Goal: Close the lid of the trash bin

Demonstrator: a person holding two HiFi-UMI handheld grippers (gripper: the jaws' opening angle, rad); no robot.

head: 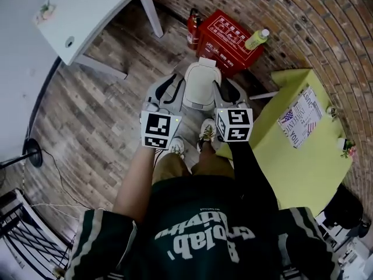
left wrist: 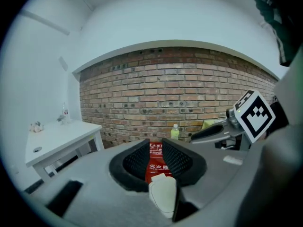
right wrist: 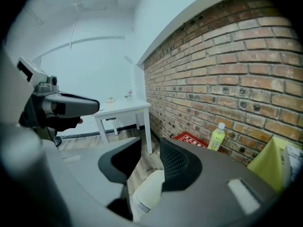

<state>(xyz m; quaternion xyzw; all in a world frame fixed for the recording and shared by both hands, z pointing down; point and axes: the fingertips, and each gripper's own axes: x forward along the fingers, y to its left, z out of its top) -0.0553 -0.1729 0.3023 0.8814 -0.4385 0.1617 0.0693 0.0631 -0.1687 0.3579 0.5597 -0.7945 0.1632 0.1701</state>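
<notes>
Cream plastic trash bin [head: 197, 102] on wood floor [head: 105, 98], lid [head: 202, 77] apparently down; lies below, between grippers, long axis near-far; left gripper [head: 166, 87], right gripper [head: 228, 91] equally near, jaws spread, empty

The body of the left tongs [left wrist: 155, 146] hides all of the trash bin [left wrist: 163, 194] except its top. Print on the red box [head: 228, 39] is too small to read. The white desk [head: 87, 10] runs off the top edge.

Cream trash bin [head: 201, 89] stands upright, lid [head: 202, 73] closed.
</notes>
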